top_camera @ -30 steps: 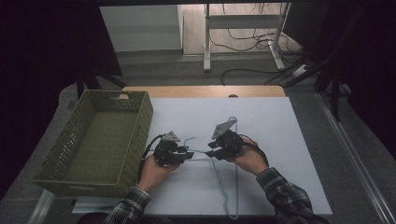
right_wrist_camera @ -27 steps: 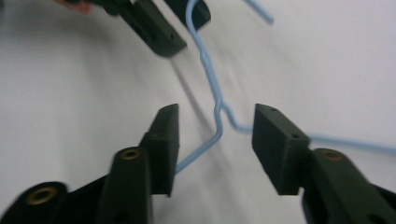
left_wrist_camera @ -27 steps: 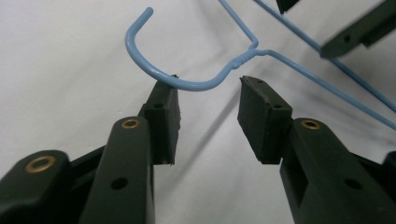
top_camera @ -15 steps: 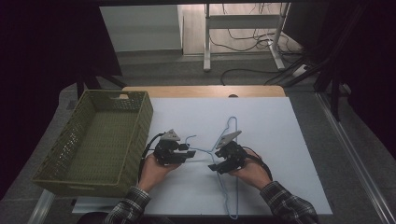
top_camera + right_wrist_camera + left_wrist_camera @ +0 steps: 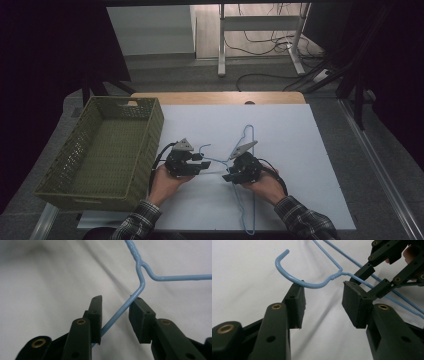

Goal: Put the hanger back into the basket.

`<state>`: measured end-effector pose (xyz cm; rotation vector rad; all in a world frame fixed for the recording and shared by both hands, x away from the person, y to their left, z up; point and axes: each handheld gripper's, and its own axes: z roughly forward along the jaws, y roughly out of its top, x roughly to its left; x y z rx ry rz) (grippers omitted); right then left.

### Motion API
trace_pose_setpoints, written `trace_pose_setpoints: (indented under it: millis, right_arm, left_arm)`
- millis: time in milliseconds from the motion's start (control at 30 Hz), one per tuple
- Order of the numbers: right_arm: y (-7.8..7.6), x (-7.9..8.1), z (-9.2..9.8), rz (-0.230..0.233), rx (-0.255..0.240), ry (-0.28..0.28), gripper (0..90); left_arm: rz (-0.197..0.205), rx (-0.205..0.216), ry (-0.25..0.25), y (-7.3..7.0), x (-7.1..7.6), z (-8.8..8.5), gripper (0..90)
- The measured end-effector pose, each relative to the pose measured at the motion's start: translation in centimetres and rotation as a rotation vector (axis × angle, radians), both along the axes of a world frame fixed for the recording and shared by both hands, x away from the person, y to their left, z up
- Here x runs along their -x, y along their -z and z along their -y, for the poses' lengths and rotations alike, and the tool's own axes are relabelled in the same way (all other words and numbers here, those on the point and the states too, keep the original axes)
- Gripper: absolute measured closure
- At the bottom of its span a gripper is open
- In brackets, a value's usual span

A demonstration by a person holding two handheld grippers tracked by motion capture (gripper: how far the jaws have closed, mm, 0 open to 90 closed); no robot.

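The left gripper (image 5: 322,305) has its jaws spread wide, and its own view shows the curved hook of a blue wire hanger (image 5: 312,285) resting on the tip of one jaw, the twisted neck lying over the gap; nothing is pinched. The right gripper (image 5: 115,315) also stands parted: in its view one arm of the hanger (image 5: 125,307) passes between the jaws, close to both pads, but a gap remains on each side. The high view cannot settle either of these details; there the left gripper (image 5: 202,165) sits at the hanger's hook end and the right gripper (image 5: 229,176) just beside it, against the wire. What it adds is the hanger (image 5: 247,131) spread flat on the white table top (image 5: 310,150), with a green woven basket (image 5: 100,150) well to the hanger's left, at the table's edge.
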<state>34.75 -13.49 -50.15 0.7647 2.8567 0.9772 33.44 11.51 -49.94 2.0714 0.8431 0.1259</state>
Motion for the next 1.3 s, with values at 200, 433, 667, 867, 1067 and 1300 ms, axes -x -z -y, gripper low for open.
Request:
trace_pose_setpoints:
  millis: [200,433,667,867,1067,1300]
  right_arm:
    - [-0.6,0.1,0.3,-0.013,-0.011,0.068,74.8]
    - [-2.7,0.4,1.0,0.066,-0.025,0.134,86.9]
    - [-5.0,0.3,2.0,0.133,-0.079,0.136,87.1]
    - [-6.3,0.3,2.7,0.125,-0.141,0.121,87.1]
    - [-7.9,0.4,3.6,0.071,-0.198,0.093,87.1]
    - [-8.3,0.7,3.8,0.036,-0.210,0.066,87.0]
  left_arm:
    - [0.007,-0.021,-0.003,-0.2,0.2,-0.1,51.4]
    - [0.004,-0.010,-0.048,-0.6,0.4,-1.6,50.5]
    - [0.024,0.036,-0.077,-1.5,0.6,-2.6,45.2]
    - [0.039,0.046,-0.062,-2.1,0.7,-2.3,32.2]
    - [0.085,0.051,0.021,-4.0,1.2,-1.7,19.3]
    - [0.117,0.125,0.097,-6.0,2.0,-1.0,25.0]
